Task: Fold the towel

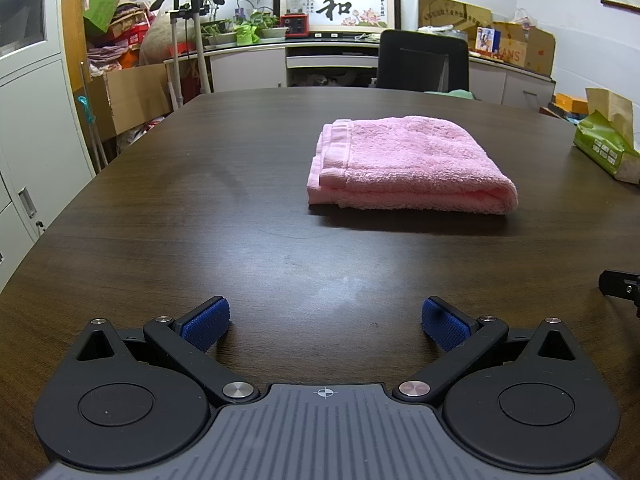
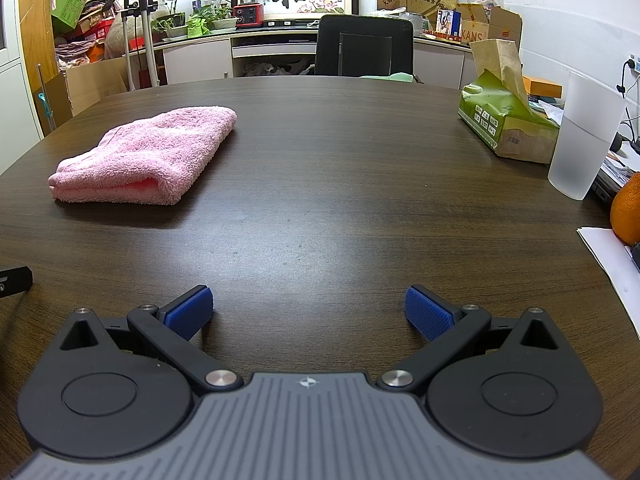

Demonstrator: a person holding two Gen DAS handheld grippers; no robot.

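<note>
We see a pink terry towel (image 1: 408, 164) lying flat on the dark wood-grain desk (image 1: 240, 200), already folded into a thick, roughly square stack of several layers. In the left wrist view its rounded fold faces right and toward us, while the hemmed, banded edges are stacked along its left side. In the right wrist view the same towel (image 2: 148, 156) sits at the left of the desk, its plump fold nearest us, nothing touching it.

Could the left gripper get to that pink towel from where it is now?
Probably yes. The left gripper has its jaws wide open, and only bare table lies between it and the towel, which sits ahead and slightly to its right.
</note>
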